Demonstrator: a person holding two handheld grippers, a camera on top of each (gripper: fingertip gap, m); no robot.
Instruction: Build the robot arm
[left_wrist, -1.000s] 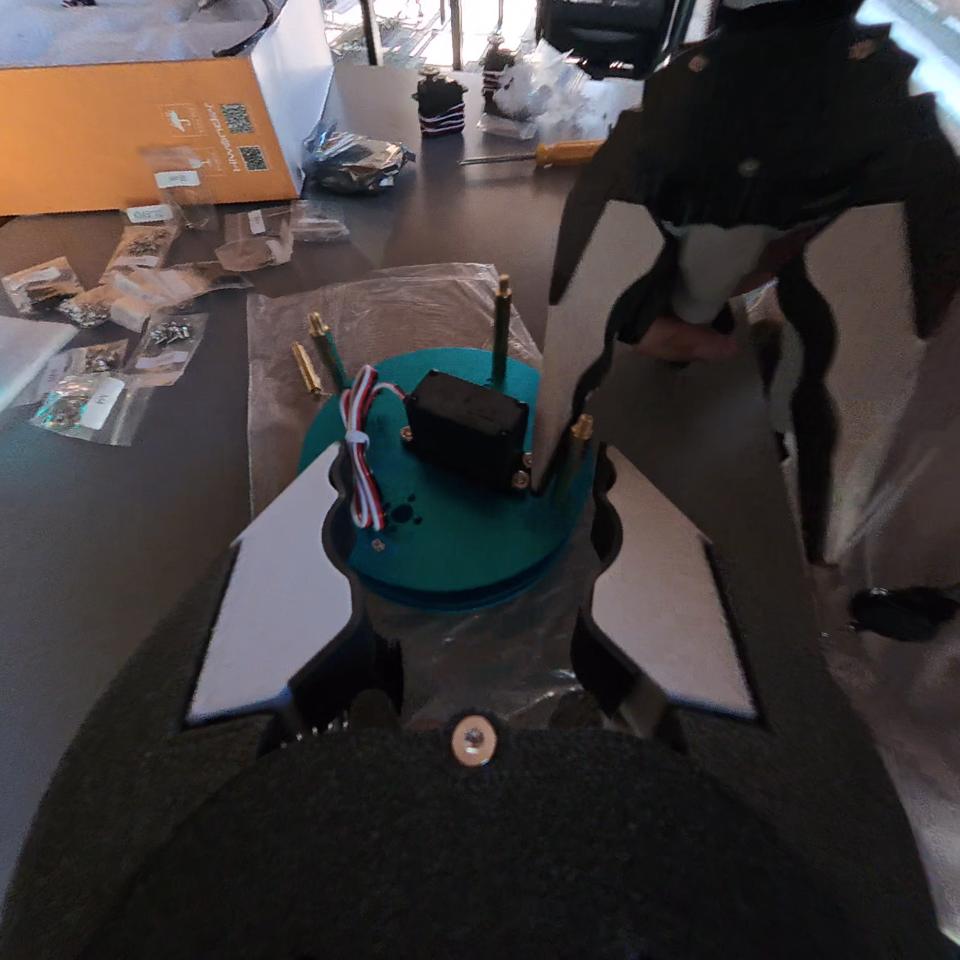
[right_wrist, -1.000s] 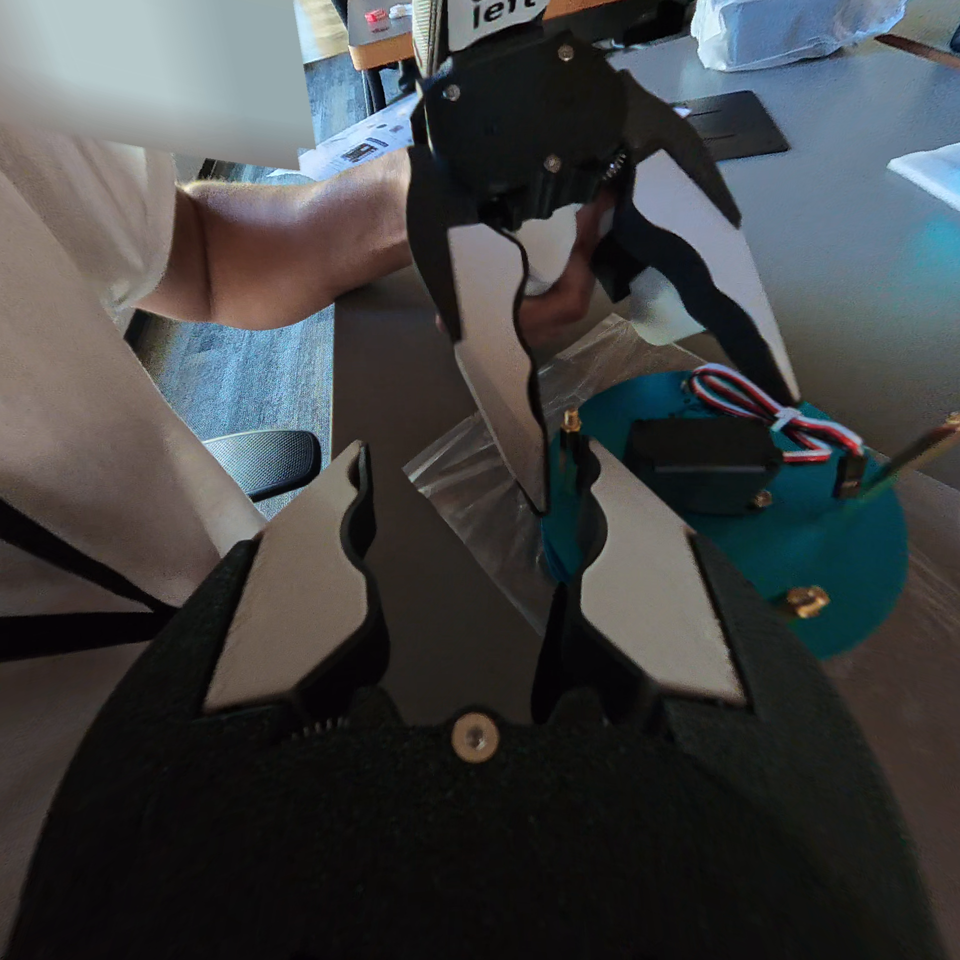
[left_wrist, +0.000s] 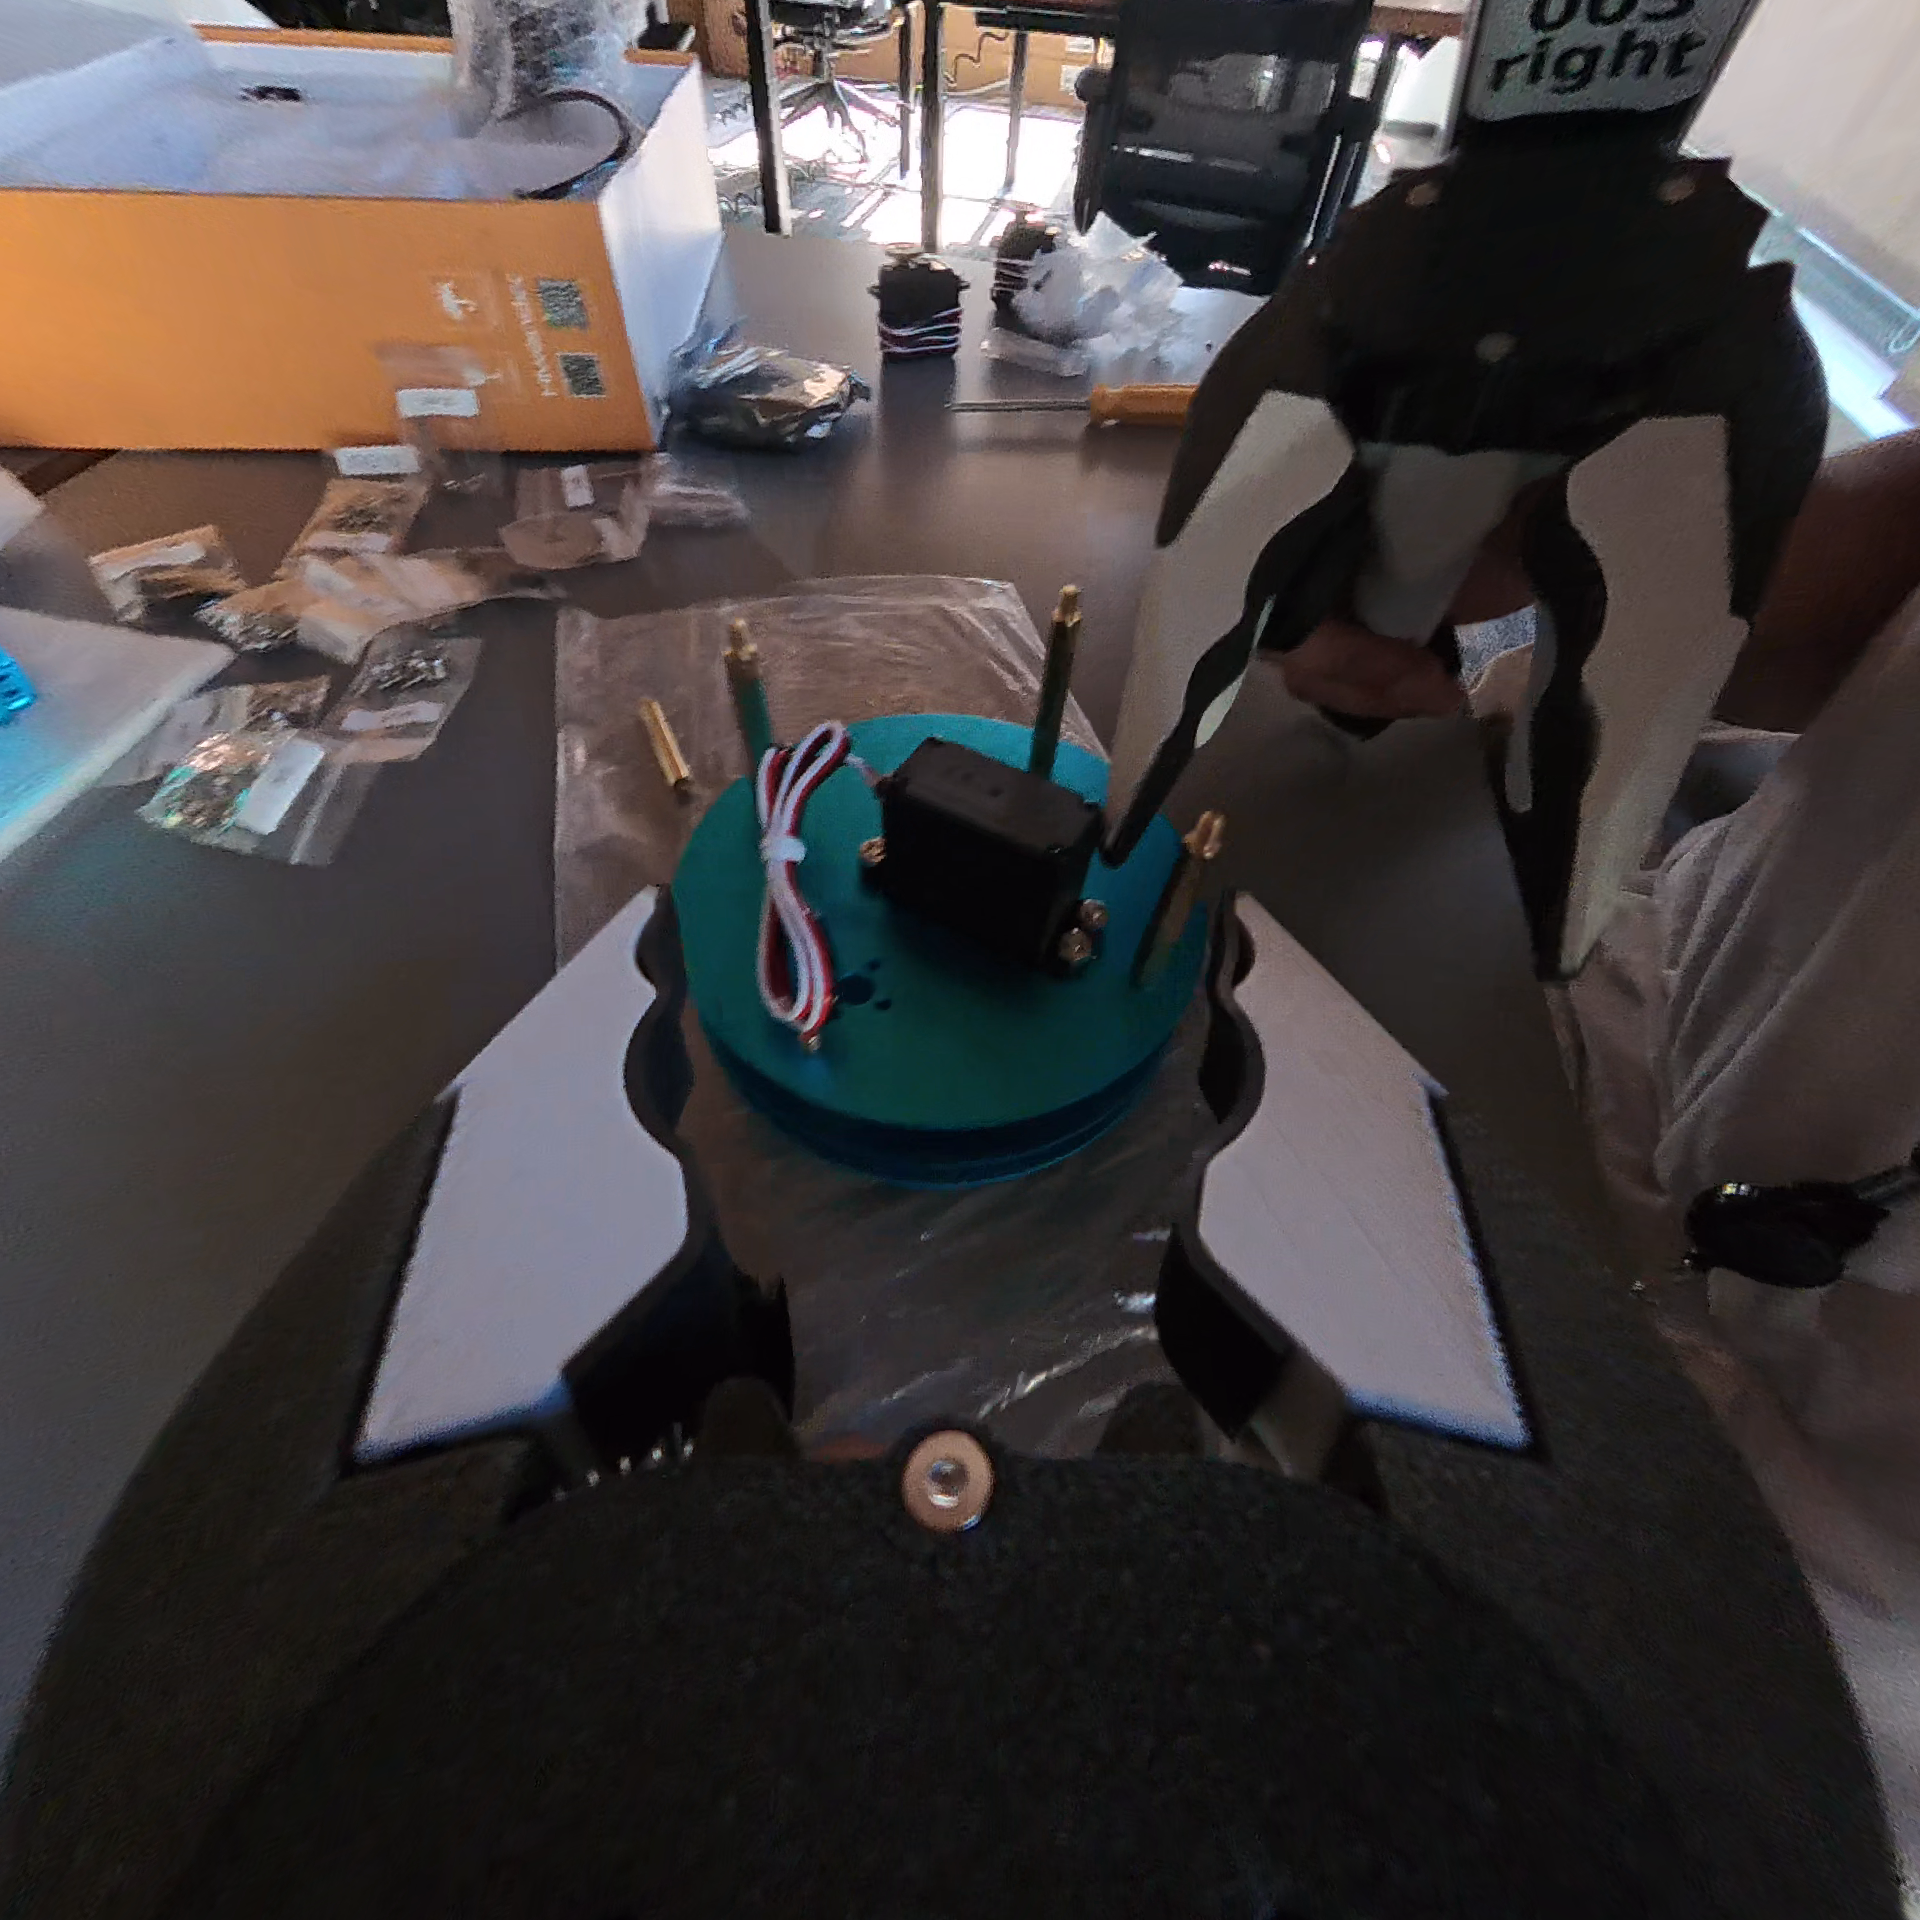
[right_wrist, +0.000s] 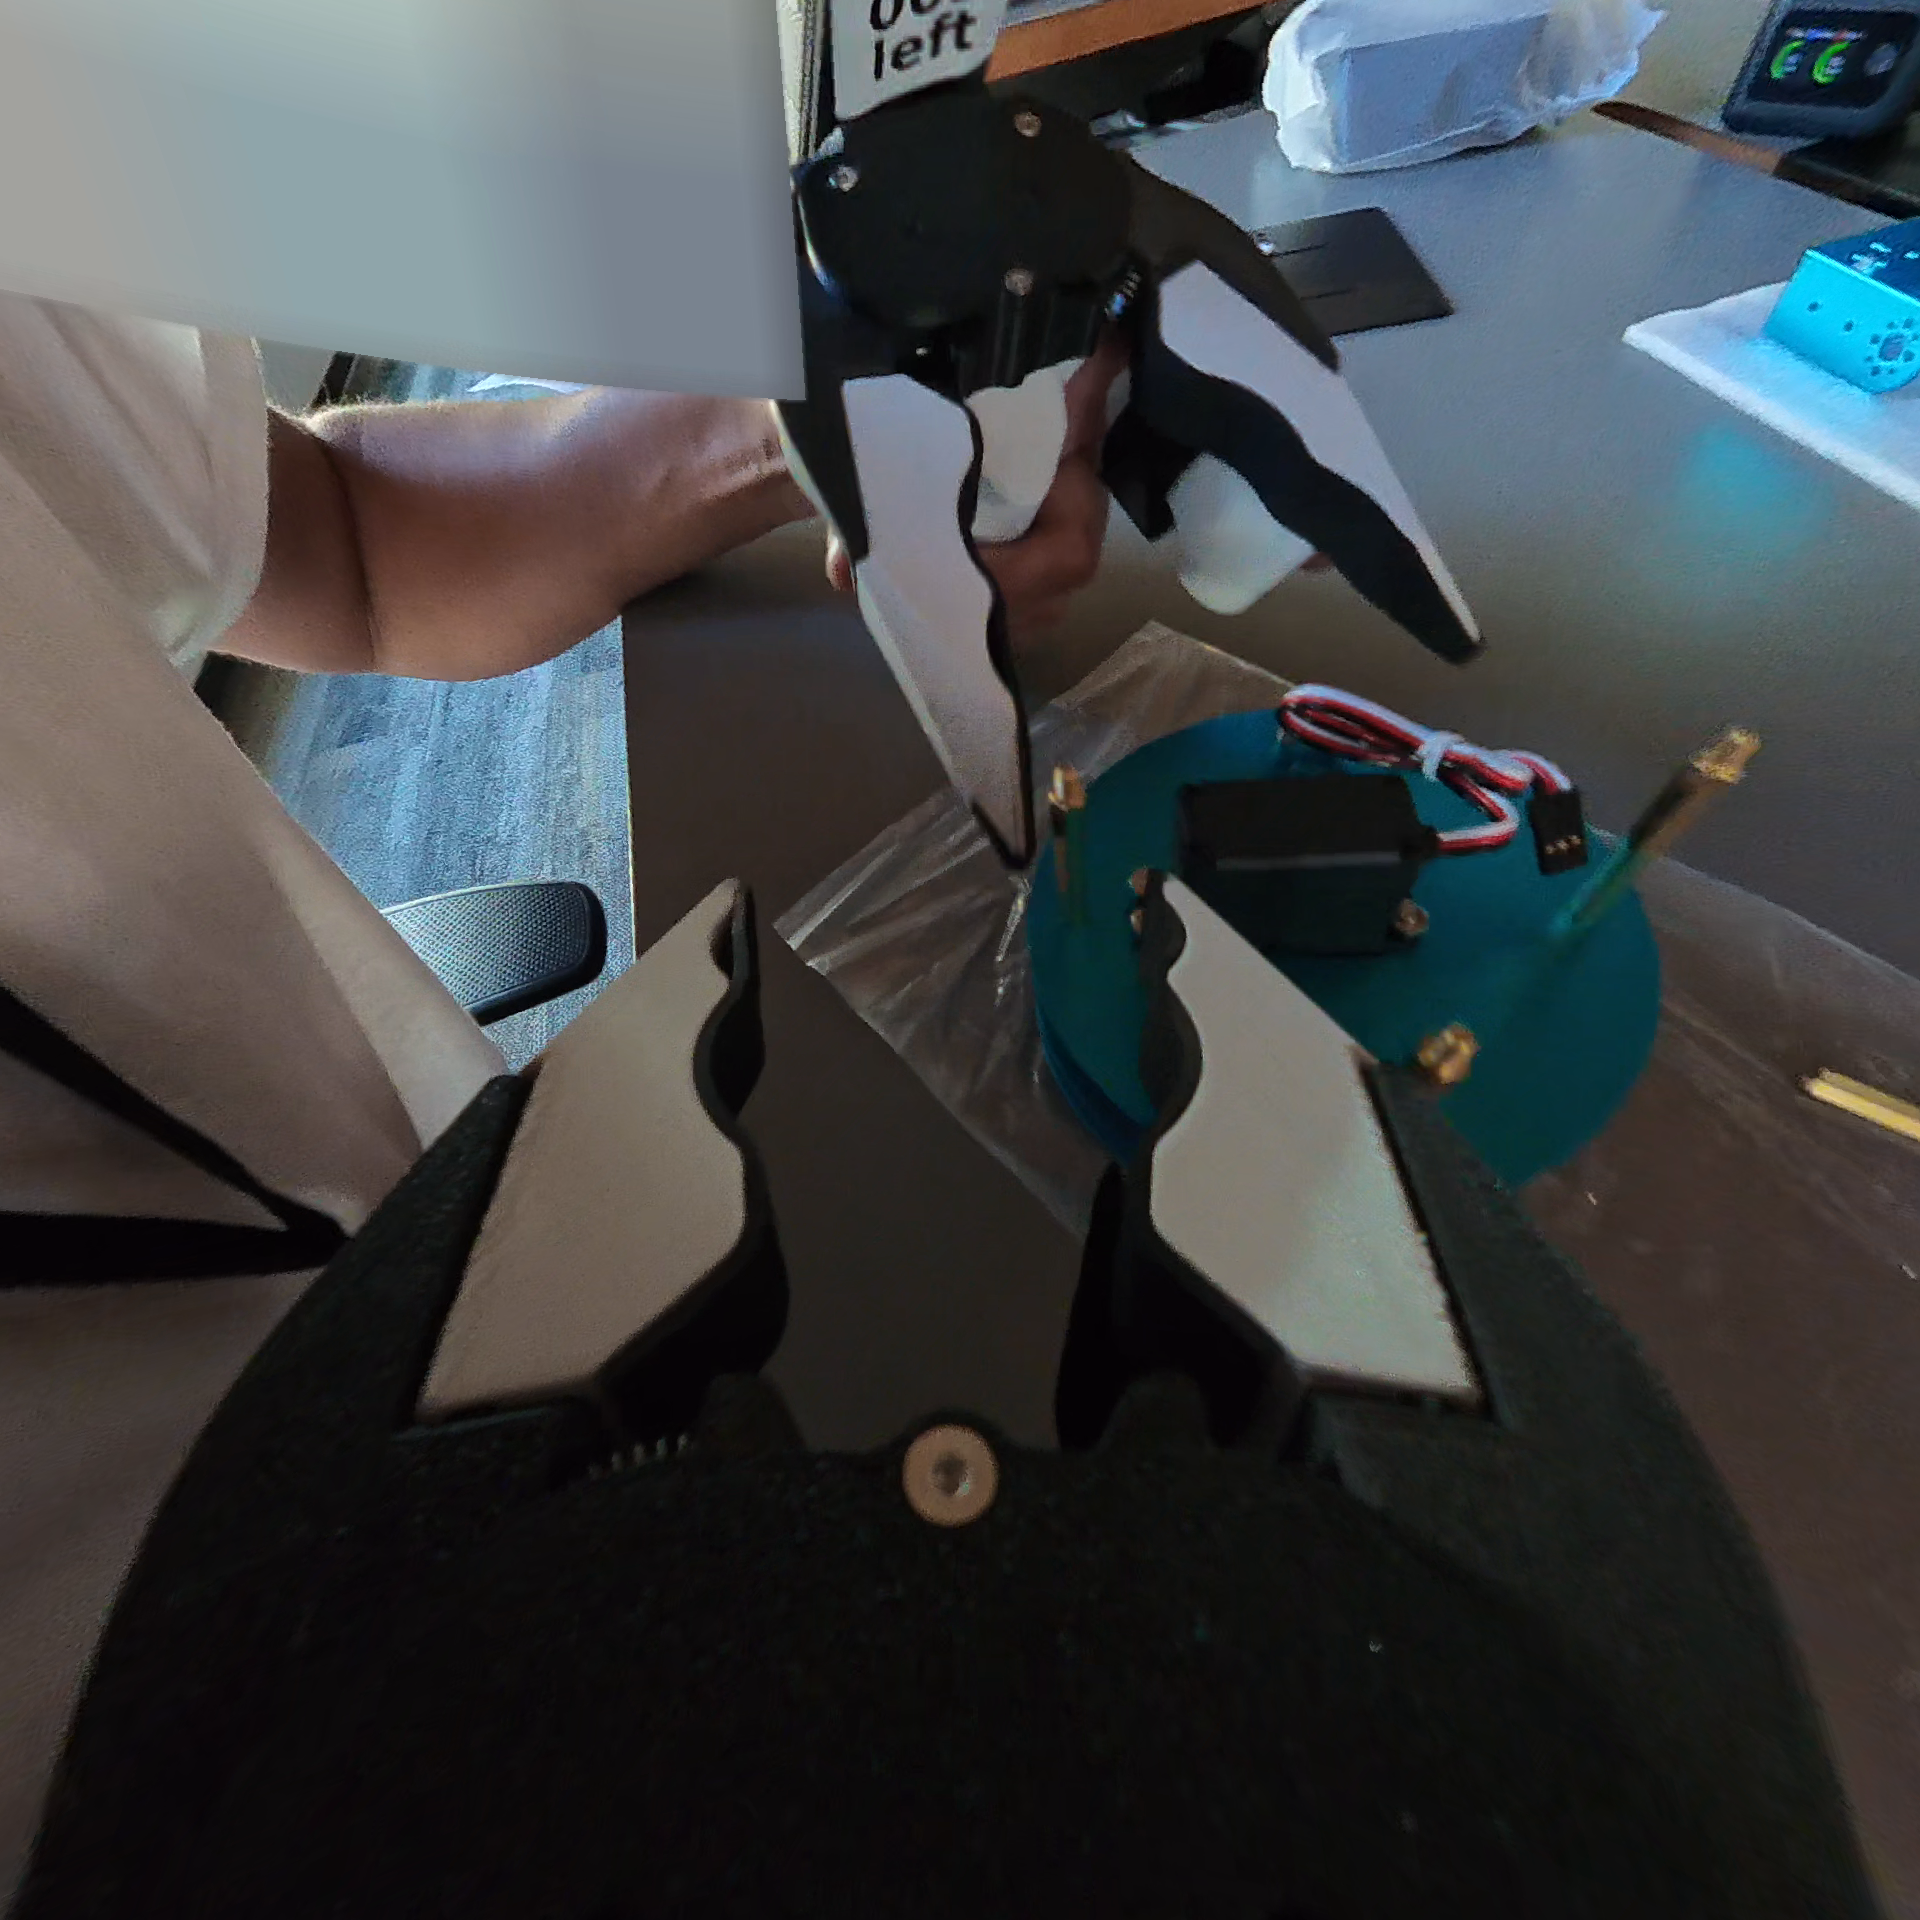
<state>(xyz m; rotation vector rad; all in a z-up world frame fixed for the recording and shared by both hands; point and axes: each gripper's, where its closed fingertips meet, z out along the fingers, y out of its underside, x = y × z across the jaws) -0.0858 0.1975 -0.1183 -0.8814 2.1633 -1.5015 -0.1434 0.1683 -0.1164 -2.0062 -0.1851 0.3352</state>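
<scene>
The left gripper (left_wrist: 940, 966) has its jaws spread around the near rim of the teal disc (left_wrist: 935, 1070), which rests on a clear plastic bag (left_wrist: 935, 1278) on the table (left_wrist: 260, 1039). The disc looks rigid, metal and fairly heavy, best held by its rim. Beyond the jaws sit a black servo (left_wrist: 982, 847) and brass standoffs (left_wrist: 1179, 899). The right gripper (right_wrist: 951, 914), jaws apart, has one tip beside the servo.

Sunlit office, grey table (left_wrist: 260, 1039)

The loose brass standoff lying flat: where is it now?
Left wrist view: the loose brass standoff lies on the clear plastic sheet, just left of the round teal metal plate.
</scene>
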